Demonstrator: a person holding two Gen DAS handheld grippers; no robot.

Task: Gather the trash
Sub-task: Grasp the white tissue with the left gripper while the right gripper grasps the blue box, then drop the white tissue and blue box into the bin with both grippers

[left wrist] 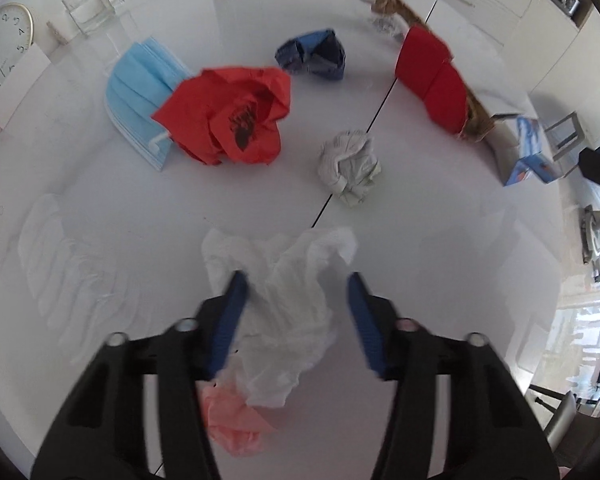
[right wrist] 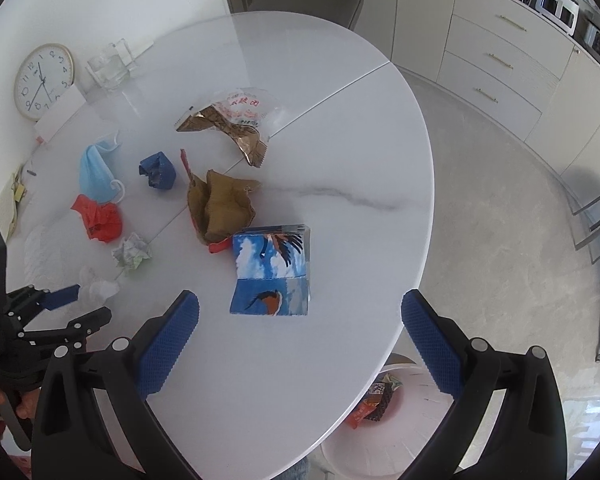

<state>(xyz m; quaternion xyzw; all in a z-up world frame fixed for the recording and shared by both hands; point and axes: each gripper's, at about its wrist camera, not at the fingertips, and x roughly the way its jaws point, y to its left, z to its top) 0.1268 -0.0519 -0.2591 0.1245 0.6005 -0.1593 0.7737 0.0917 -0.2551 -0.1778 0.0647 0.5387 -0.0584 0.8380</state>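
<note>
- Trash lies scattered over the white table (right wrist: 340, 152); I count nine loose pieces on the tabletop.
- One white tissue (left wrist: 284, 304) sits crumpled at the near edge, between the fingers of my left gripper (left wrist: 296, 280). Its jaws stand apart on either side of the wad, and I cannot tell whether the blue pads touch it.
- One small pink scrap (left wrist: 232, 420) lies just beneath the tissue, closer to me.
- One crumpled grey-white paper ball (left wrist: 350, 166) rests beyond the tissue, next to the seam in the tabletop.
- One red plastic bag (left wrist: 228, 116) is bunched up, overlapping one light blue face mask (left wrist: 136, 92).
- One dark blue crumpled wrapper (left wrist: 314, 56) sits farther back, apart from the red bag.
- One brown paper bag (right wrist: 220, 208) with a red outside stands open near the middle of the table.
- One foil snack wrapper (right wrist: 232, 120) lies behind it, with clear printed plastic at its far end.
- One flattened blue carton (right wrist: 272, 272) printed with birds touches the brown bag's near end and lies directly ahead of my right gripper (right wrist: 300, 312).
- My right gripper hovers wide open above the table edge, holding nothing.
- One white bin (right wrist: 404, 412) stands on the floor under the table edge, with some wrappers already inside.
- One clock (right wrist: 44, 82) and one clear glass container (right wrist: 110, 66) stand at the far left by the wall.
</note>
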